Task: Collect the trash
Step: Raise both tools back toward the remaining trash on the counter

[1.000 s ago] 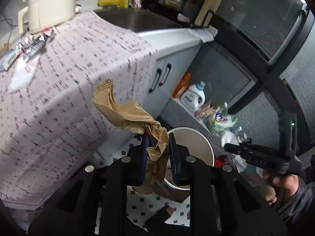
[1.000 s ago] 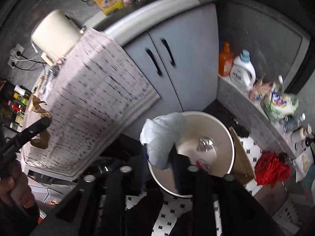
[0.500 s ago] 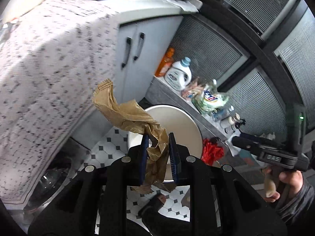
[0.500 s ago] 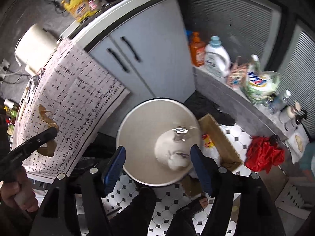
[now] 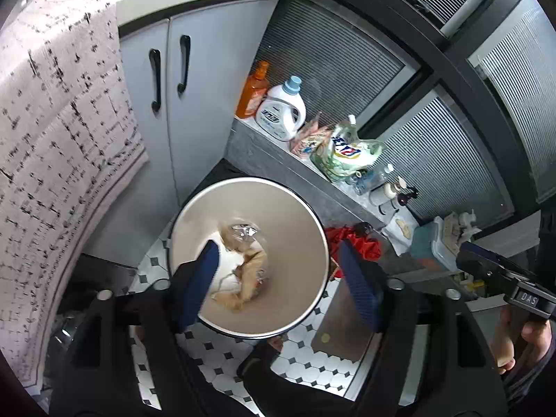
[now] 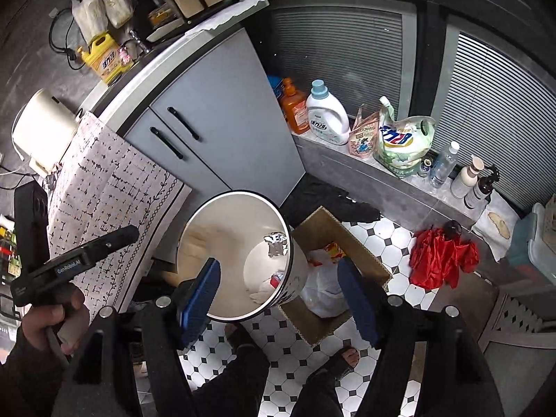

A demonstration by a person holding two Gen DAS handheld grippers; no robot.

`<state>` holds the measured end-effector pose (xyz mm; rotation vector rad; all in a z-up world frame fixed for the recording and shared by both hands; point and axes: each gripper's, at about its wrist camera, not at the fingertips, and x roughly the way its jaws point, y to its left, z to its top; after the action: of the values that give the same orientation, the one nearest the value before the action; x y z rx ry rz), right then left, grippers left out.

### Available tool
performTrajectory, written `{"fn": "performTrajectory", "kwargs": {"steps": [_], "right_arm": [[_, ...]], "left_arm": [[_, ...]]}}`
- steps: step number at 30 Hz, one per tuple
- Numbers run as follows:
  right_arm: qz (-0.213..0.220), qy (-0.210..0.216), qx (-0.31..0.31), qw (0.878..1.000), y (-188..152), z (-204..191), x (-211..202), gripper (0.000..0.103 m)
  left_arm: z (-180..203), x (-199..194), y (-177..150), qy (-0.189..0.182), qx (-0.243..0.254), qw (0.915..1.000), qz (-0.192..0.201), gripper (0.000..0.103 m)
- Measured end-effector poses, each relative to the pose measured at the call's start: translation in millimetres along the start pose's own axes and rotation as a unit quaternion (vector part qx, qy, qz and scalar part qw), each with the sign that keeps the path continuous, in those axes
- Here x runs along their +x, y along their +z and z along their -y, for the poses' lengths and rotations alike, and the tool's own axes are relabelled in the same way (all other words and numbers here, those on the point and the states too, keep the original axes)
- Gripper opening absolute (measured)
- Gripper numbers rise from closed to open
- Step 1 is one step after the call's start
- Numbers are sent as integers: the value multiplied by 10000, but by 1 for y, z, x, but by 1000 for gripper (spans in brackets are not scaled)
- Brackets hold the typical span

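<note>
A round cream trash bin [image 5: 299, 215] stands on the tiled floor; it also shows in the right wrist view [image 6: 194, 239]. Crumpled brown paper [image 5: 250, 274], white tissue [image 5: 227, 260] and a foil scrap [image 5: 243, 231] lie at its bottom. My left gripper [image 5: 279, 279] is open and empty directly above the bin. My right gripper [image 6: 278, 293] is open and empty, above the bin's right rim. The foil [image 6: 276, 243] and pale trash [image 6: 264, 288] show inside the bin there.
Grey cabinet doors [image 5: 180, 80] and a patterned cloth [image 5: 52, 146] hang left of the bin. A cardboard box [image 6: 333, 260] with a white bag sits right of it. Detergent bottles [image 6: 328, 118] line a ledge. A red cloth [image 6: 441, 257] lies on the floor.
My left gripper opened and the brown paper dropped into the bin. My right gripper, which released the pale wad about half a second ago, has pulled back to the right, staying open.
</note>
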<state>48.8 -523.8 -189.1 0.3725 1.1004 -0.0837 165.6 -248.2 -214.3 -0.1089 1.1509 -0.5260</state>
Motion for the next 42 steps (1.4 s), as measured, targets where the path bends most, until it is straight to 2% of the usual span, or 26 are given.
{"fn": "performTrajectory", "kwargs": {"steps": [4, 7, 11, 20, 27, 42], "right_arm": [[35, 47, 20, 10000, 1, -4, 0, 69], [83, 87, -61, 9999, 4, -14, 0, 77], [228, 138, -291, 9992, 11, -36, -2, 85], [444, 438, -738, 9953, 32, -100, -4, 95], [647, 773, -1081, 9890, 52, -167, -2, 95], [653, 1183, -1788, 9746, 73, -321, 23, 95]], "left_arm": [[-9, -15, 4, 136, -66, 9998, 128, 82], [-18, -30, 7, 275, -131, 9992, 272, 86], [-33, -52, 7, 431, -268, 9977, 455, 91], [-80, -114, 5, 846, -699, 9885, 1040, 96], [-126, -169, 6, 1182, -1022, 9754, 1553, 97], [-258, -239, -6, 1680, -1894, 9442, 2109, 97]]}}
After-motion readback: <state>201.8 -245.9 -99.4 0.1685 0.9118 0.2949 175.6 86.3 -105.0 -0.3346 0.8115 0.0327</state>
